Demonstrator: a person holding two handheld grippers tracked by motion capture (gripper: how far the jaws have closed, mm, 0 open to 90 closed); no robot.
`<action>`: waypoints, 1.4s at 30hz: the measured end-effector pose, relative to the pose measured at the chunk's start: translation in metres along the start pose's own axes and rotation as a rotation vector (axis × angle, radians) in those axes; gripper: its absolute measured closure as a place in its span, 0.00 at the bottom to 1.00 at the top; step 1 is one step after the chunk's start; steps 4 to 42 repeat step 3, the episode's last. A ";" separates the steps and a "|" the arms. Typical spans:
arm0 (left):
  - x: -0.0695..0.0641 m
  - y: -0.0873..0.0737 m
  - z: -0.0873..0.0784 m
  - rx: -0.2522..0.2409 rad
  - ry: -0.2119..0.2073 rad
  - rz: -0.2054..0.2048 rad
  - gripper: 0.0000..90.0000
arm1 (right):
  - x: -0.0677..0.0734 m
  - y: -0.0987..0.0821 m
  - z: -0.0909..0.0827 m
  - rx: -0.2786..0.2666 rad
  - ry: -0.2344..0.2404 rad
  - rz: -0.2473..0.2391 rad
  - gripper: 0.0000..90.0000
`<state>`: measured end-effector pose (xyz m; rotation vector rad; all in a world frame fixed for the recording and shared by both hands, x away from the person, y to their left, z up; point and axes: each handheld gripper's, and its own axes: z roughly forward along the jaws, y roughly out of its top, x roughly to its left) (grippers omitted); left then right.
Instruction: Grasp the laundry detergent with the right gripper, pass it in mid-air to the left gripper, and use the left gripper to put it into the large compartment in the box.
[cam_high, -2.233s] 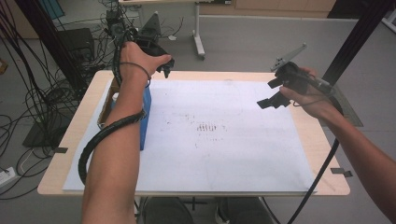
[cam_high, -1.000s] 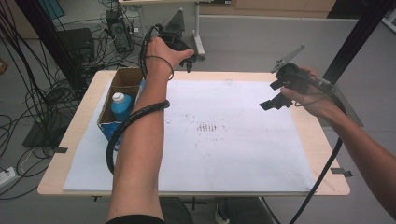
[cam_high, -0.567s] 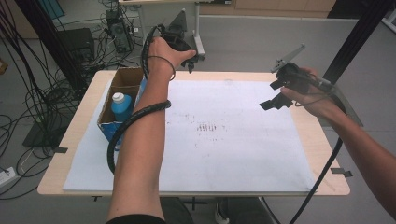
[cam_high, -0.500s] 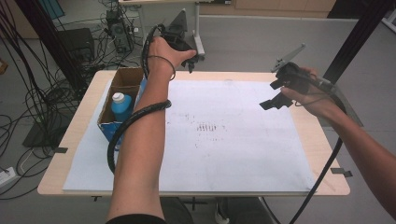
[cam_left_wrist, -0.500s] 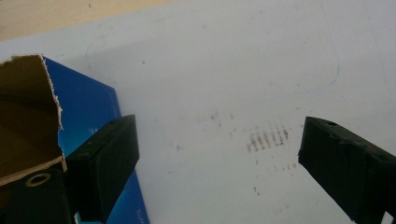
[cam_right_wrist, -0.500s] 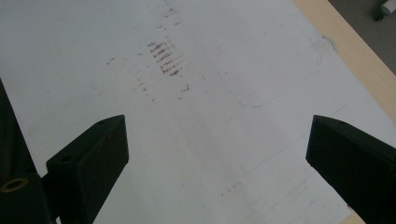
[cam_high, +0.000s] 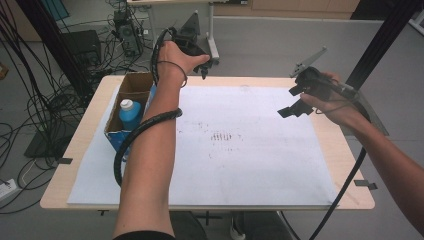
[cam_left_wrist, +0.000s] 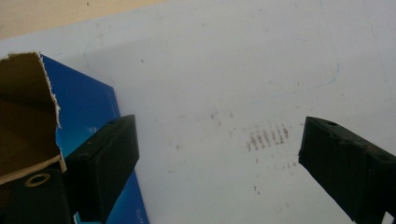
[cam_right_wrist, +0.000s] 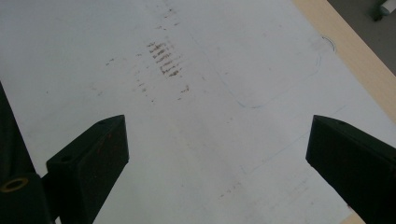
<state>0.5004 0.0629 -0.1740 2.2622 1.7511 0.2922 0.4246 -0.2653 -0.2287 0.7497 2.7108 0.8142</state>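
Observation:
My left gripper (cam_high: 202, 70) is held above the far edge of the table, beside an open cardboard box (cam_high: 131, 86) with blue sides. A blue bottle with a white cap (cam_high: 129, 113) stands in the box. In the left gripper view the left gripper (cam_left_wrist: 217, 140) is open with only white paper under its jaws, and the box's blue side (cam_left_wrist: 88, 105) lies at the left. My right gripper (cam_high: 291, 101) hovers over the right part of the sheet. In its own view the right gripper (cam_right_wrist: 215, 135) is open and holds nothing.
A large white paper sheet (cam_high: 250, 165) covers most of the wooden table (cam_high: 345, 197), with dark smudges (cam_high: 222, 136) near its middle. Cables and equipment lie on the floor (cam_high: 60, 105) to the left and behind. A black cable (cam_high: 345, 190) trails off the right front edge.
Since the earliest frame my left arm has swung toward the far edge, uncovering the box and the bottle. Over the last second neither hand has moved.

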 end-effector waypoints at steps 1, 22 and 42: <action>0.000 0.000 0.000 -0.001 0.000 0.000 0.14 | 0.000 0.000 0.000 0.001 0.000 -0.001 0.07; -0.001 -0.001 -0.001 -0.005 -0.002 0.003 0.14 | 0.001 0.000 0.001 0.003 0.001 -0.001 0.07; -0.001 -0.001 -0.001 -0.005 -0.002 0.003 0.14 | 0.001 0.000 0.001 0.003 0.001 -0.001 0.07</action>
